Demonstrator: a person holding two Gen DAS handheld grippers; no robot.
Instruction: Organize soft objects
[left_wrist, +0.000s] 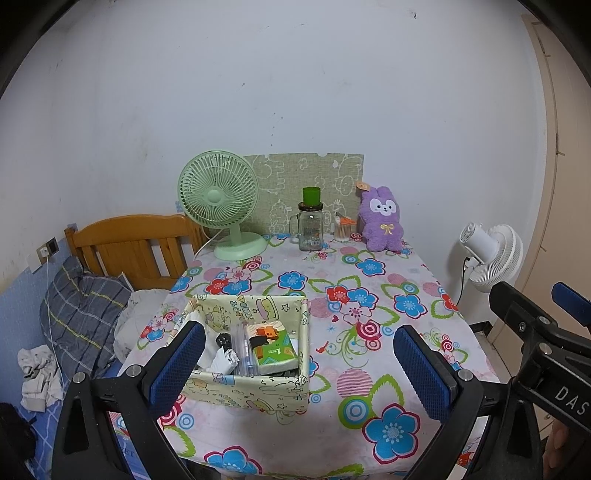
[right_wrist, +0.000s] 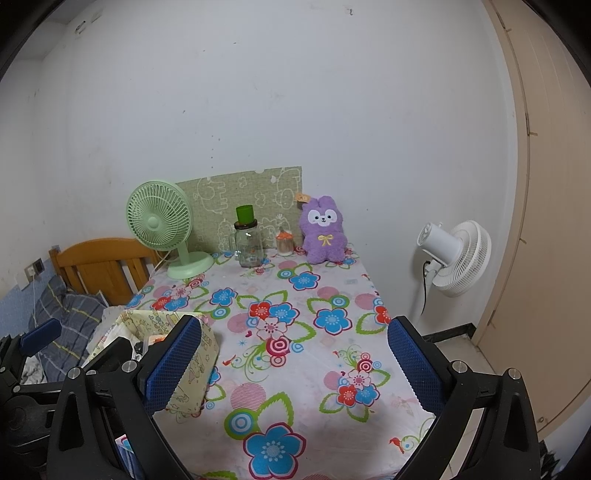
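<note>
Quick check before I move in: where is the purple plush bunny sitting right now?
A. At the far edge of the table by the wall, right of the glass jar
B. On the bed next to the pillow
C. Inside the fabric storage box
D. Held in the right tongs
A: the purple plush bunny stands at the table's far edge against the wall, right of the glass jar, while both tongs, left and right, are open and hold nothing.

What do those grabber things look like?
Both grippers, left and right, have black plastic frames with silver bolts and two fingers padded in bumpy blue rubber. White letters "DAS" mark the right one's side. No cables or sleeves show.
</note>
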